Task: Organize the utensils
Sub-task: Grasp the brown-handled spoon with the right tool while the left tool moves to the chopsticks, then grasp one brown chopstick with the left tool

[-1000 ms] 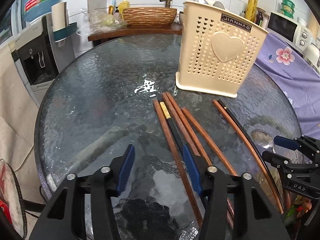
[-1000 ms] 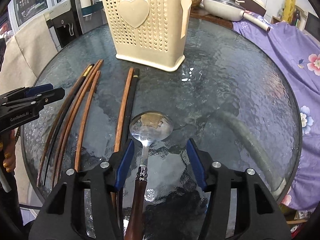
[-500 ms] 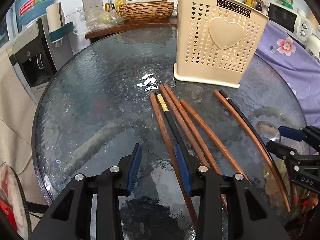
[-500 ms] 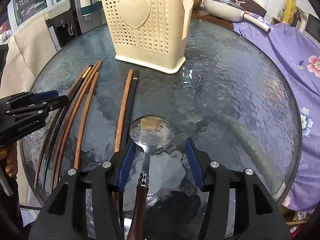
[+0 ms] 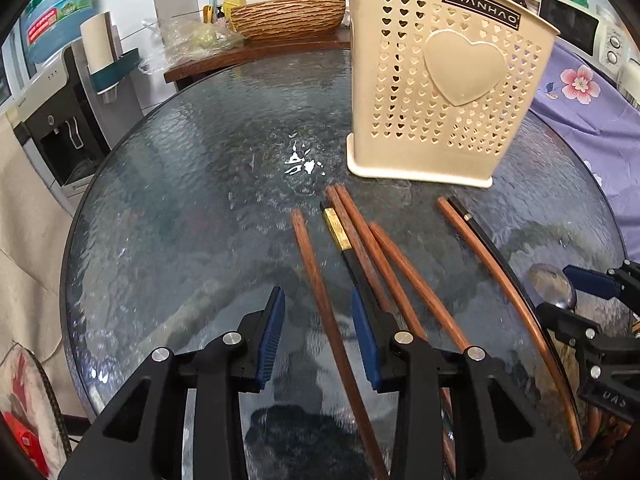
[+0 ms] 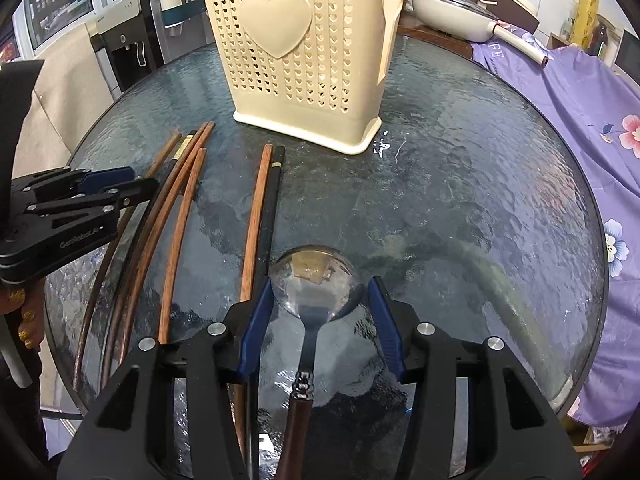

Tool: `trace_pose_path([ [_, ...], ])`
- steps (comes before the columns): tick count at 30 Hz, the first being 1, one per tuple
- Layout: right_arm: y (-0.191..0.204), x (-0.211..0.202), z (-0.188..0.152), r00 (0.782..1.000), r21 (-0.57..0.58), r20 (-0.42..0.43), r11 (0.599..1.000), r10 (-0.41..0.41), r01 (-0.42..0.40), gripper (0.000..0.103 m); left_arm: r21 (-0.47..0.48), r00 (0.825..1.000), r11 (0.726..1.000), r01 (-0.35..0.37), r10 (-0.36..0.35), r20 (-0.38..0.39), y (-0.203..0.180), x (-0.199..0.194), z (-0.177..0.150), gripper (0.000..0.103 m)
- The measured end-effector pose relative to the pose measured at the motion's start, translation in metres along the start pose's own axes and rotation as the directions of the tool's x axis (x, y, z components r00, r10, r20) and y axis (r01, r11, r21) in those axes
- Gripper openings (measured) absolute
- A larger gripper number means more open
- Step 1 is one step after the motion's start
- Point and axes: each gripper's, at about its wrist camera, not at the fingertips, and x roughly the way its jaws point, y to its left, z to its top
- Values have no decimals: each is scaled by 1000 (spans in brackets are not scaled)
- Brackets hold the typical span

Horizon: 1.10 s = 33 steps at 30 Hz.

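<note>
Both grippers spread: left gripper [image 5: 318, 334] straddles a wooden chopstick [image 5: 320, 300], right gripper [image 6: 320, 316] around the shiny spoon [image 6: 316, 284], maybe touching, on pebbled glass table [image 6: 460, 200].

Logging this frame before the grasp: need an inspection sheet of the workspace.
Surface: round glass table, textured, glare spot.
Job's things: chopsticks lying loose; spoon lying flat; beige utensil holder upright.
Clutter: nothing seen on the table.
Grippers: left gripper open astride one brown chopstick; right gripper open, either side of the spoon bowl.
Cables: nothing seen.
Surroundings: water dispenser, wicker basket, microwave, purple floral cloth, pan.
</note>
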Motion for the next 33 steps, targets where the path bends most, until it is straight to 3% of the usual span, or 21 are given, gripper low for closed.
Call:
trace_pose_path([
  [13, 3, 3, 8, 999, -1, -48, 1000, -1, 1, 48, 5, 1000, 1000, 2, -2, -19, 0, 11, 17, 30],
  [21, 2, 2, 9, 999, 1, -38, 1000, 5, -5, 48, 8, 1000, 1000, -2, 2, -26, -3, 13, 22, 12],
  [26, -5, -7, 9, 999, 31, 21, 999, 31, -32, 47, -24, 1000, 1000, 16, -16, -23, 2, 12, 24, 8],
  [33, -15, -37, 14, 986, 51, 158, 997, 57, -65, 47, -70, 997, 997, 43, -38, 67, 12, -16, 34, 7],
])
